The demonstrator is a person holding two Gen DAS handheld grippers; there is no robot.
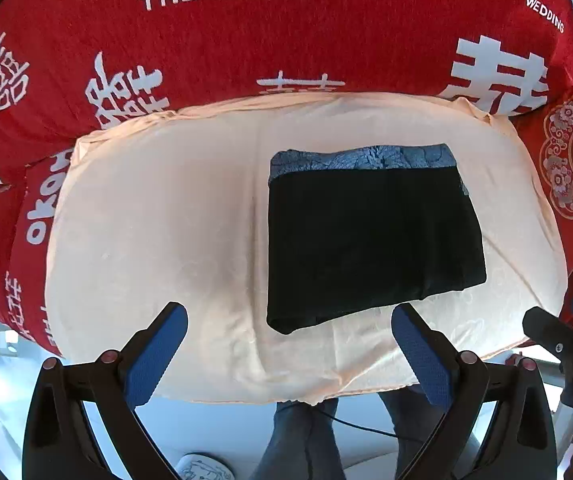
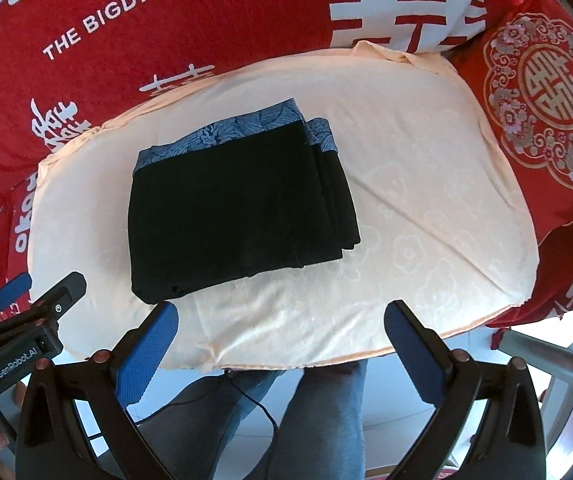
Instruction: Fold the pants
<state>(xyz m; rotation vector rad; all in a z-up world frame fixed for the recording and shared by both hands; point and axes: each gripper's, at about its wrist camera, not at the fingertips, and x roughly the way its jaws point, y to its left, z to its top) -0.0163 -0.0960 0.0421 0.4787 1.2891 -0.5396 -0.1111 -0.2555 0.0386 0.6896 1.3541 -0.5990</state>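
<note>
The black folded pants with a blue patterned waistband [image 2: 238, 208] lie left of centre on the peach cloth [image 2: 426, 208]; both the left gripper [image 1: 288, 354] and right gripper [image 2: 282, 350] gape wide, empty (lift clear, judging the fold finished, without snagging its layered edge)

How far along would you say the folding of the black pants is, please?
Done: the black pants with a blue patterned waistband lie as a compact stacked rectangle on the peach cloth. In hand: nothing; the left gripper and right gripper hover open, clear of them. Left: apparently nothing.
</note>
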